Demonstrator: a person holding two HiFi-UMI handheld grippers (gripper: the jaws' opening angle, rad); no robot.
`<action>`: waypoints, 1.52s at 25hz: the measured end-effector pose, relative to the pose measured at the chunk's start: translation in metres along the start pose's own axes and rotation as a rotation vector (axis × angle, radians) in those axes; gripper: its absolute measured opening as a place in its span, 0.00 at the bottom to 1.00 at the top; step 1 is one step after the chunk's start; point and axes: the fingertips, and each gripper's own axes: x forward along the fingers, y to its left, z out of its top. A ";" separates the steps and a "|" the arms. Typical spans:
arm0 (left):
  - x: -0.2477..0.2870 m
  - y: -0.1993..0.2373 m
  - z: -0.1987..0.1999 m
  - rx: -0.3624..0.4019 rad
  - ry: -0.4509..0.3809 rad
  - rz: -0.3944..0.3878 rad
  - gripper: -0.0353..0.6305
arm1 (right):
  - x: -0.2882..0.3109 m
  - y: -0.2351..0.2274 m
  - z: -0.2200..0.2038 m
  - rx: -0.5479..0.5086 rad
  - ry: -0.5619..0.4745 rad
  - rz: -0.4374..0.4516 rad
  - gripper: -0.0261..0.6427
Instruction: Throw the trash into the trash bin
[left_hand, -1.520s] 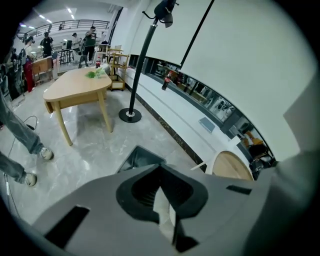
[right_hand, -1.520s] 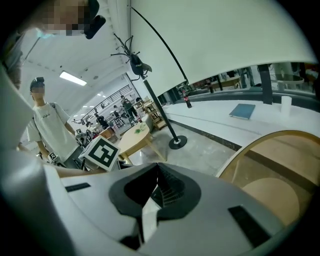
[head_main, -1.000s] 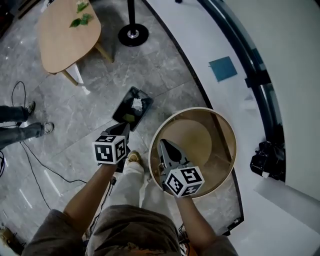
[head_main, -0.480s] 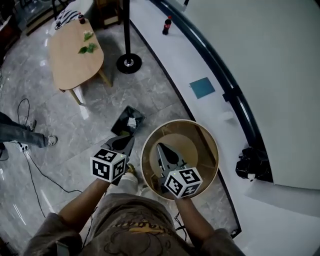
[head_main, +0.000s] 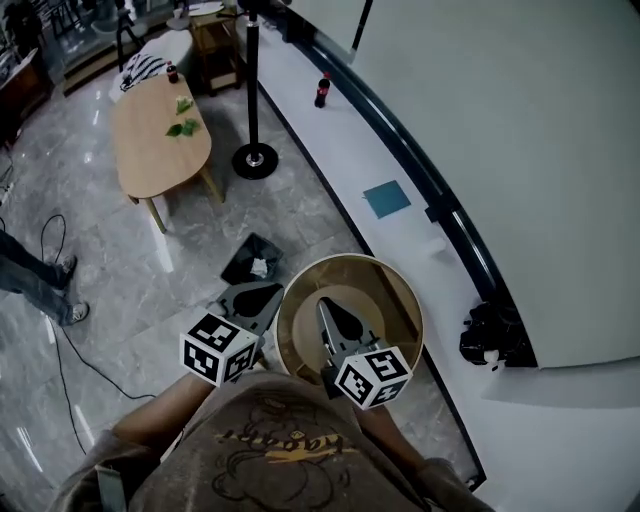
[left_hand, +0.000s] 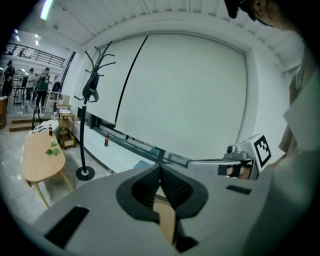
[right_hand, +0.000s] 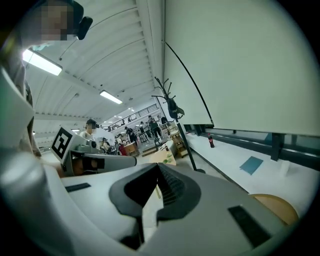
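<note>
The grey marble floor (head_main: 140, 290) carries a round wooden trash bin (head_main: 400, 300), a black tray (head_main: 238, 268) holding crumpled white trash (head_main: 259, 267), a stand's round black base (head_main: 254, 158), and an oval wooden bench (head_main: 150, 150) with green leaves (head_main: 183, 127) lying on it.

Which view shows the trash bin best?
The head view: the round bin shows from above, mouth open. The right gripper view shows only a piece of rim at lower right. The left gripper view shows a tan sliver at bottom middle, perhaps the bin.
</note>
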 end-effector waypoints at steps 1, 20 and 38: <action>-0.004 -0.009 0.002 0.011 -0.014 -0.006 0.08 | -0.008 0.004 0.002 -0.004 -0.010 0.000 0.07; -0.041 -0.050 -0.001 0.049 -0.096 0.008 0.08 | -0.051 0.039 -0.002 -0.077 -0.064 0.036 0.07; -0.050 -0.051 -0.008 0.021 -0.092 0.008 0.08 | -0.051 0.045 -0.008 -0.073 -0.061 0.044 0.07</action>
